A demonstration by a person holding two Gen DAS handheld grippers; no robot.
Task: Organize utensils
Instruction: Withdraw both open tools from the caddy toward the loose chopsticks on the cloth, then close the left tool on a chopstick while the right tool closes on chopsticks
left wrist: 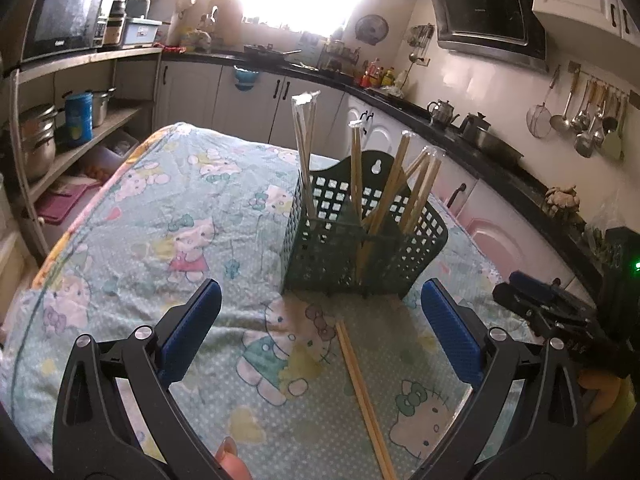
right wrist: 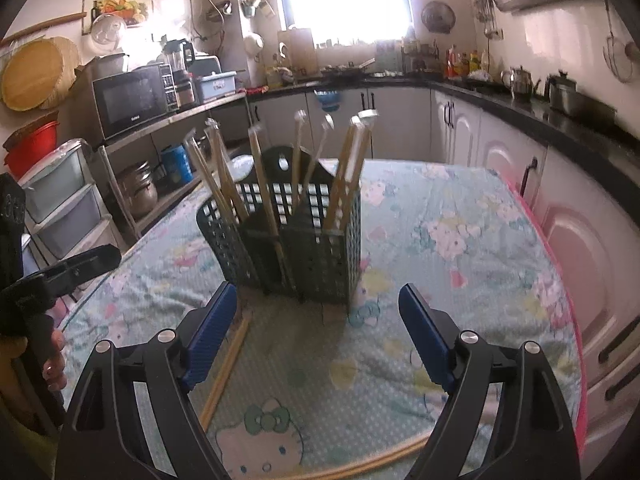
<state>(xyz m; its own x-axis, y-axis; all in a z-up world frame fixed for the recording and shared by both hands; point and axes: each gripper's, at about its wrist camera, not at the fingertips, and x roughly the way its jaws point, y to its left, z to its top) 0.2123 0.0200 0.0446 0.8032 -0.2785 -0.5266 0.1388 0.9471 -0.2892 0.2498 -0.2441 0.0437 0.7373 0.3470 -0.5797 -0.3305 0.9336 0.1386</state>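
Note:
A dark green perforated utensil basket (left wrist: 320, 248) (right wrist: 320, 256) stands on the cloth-covered table (left wrist: 168, 216) (right wrist: 440, 216), holding several wrapped wooden chopsticks (left wrist: 394, 184) (right wrist: 344, 176) upright. A loose pair of chopsticks (left wrist: 360, 384) lies flat on the cloth in front of the basket, between my left gripper's fingers. In the right wrist view a pair (right wrist: 228, 364) lies by the left finger and another pair (right wrist: 384, 458) runs along the bottom. My left gripper (left wrist: 320, 320) is open and empty. My right gripper (right wrist: 316, 328) is open, nothing between its pads, just short of the basket.
Kitchen counters and white cabinets (right wrist: 500, 132) wrap around the table's far and right sides. A shelf with a microwave (right wrist: 132, 100) and pots stands to the left. Kettles (left wrist: 442, 112) and hanging ladles (left wrist: 588, 120) line the right wall. The other gripper (left wrist: 560, 312) appears at the right edge.

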